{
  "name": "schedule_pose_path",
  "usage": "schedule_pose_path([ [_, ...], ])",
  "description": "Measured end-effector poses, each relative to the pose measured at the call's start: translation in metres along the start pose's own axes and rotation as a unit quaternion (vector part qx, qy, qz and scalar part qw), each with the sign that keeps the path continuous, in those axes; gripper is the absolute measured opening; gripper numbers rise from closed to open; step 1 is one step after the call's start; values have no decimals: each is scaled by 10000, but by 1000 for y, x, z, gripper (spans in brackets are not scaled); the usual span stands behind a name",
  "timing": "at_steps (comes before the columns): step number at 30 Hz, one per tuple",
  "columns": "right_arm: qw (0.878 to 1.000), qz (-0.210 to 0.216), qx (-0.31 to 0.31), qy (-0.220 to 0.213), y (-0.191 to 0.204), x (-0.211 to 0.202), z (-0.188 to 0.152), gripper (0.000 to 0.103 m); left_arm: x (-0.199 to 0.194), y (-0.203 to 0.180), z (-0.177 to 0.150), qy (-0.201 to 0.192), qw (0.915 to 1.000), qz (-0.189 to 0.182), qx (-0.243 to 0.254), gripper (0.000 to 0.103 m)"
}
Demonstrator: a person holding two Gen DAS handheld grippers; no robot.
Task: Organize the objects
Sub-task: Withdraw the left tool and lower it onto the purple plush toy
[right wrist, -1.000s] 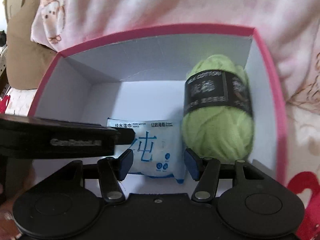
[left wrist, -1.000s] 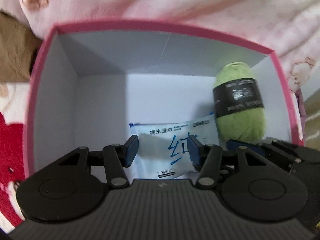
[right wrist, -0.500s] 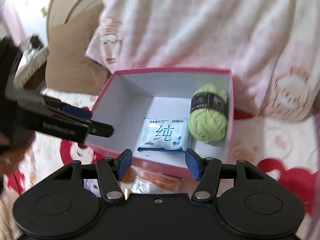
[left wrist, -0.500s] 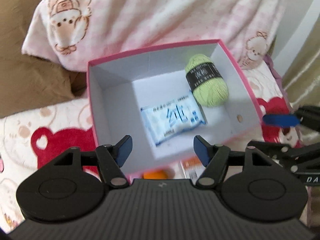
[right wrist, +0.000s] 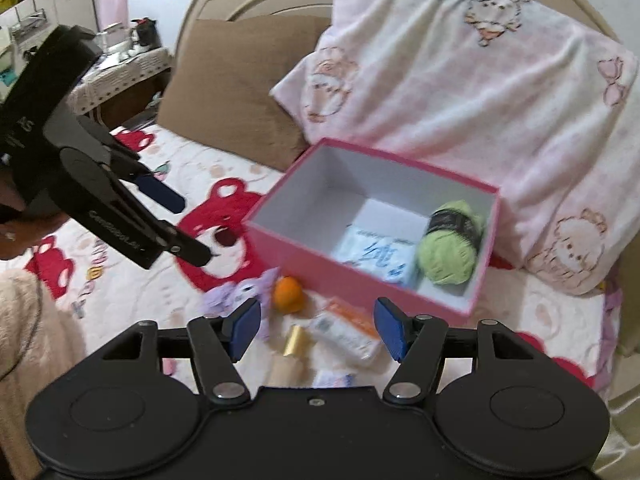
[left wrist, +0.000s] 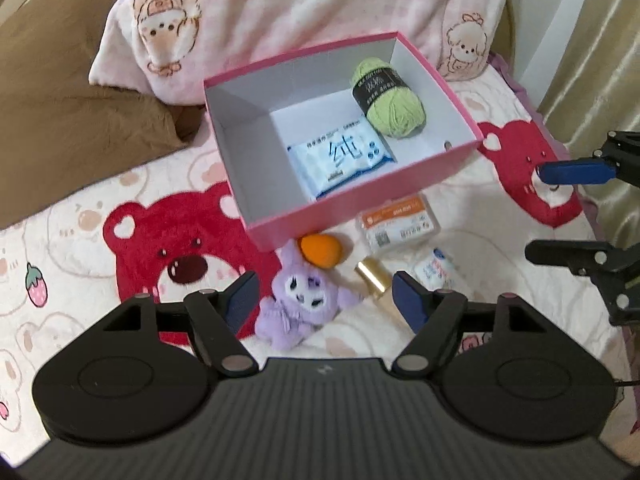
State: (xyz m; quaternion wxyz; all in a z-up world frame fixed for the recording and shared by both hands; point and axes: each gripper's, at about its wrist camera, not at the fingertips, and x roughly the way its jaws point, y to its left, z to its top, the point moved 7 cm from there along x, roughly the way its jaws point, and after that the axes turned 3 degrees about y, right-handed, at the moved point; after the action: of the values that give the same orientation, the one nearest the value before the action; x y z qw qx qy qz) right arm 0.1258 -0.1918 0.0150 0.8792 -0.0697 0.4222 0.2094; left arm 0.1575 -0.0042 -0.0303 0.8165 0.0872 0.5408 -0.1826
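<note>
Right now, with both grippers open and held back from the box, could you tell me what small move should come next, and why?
Probably lower the left gripper onto the purple plush. Its fingers are open and empty, and the plush lies almost directly between them on the blanket, outside the pink box, which already holds the wipes pack and green yarn.

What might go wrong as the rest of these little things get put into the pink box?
The gold-capped tube and small white bottle are round and lie on a soft bedspread, so they may roll or slip from a pinch. The purple plush touches the orange ball; grabbing one may nudge the other. With both the left gripper and right gripper open over the same cluster, they might bump.
</note>
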Motion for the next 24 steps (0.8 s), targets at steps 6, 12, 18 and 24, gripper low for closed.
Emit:
schedule_pose_path([
  [6,9996,144,-179,154,30,8,-17,68,20,2,-29,117,9996,-271,-49,72],
  [12,9985,330,-362,232,55,24,-24,68,45,14,-45,46,9985,-449,-310,72],
  [18,9966,438,-569,415,75,46,-26,68,64,29,-54,7,9971,-523,-553,72],
  [24,9938,446,-832,580,92,79,-31,72,81,50,-66,-42,9950,-528,-847,72],
])
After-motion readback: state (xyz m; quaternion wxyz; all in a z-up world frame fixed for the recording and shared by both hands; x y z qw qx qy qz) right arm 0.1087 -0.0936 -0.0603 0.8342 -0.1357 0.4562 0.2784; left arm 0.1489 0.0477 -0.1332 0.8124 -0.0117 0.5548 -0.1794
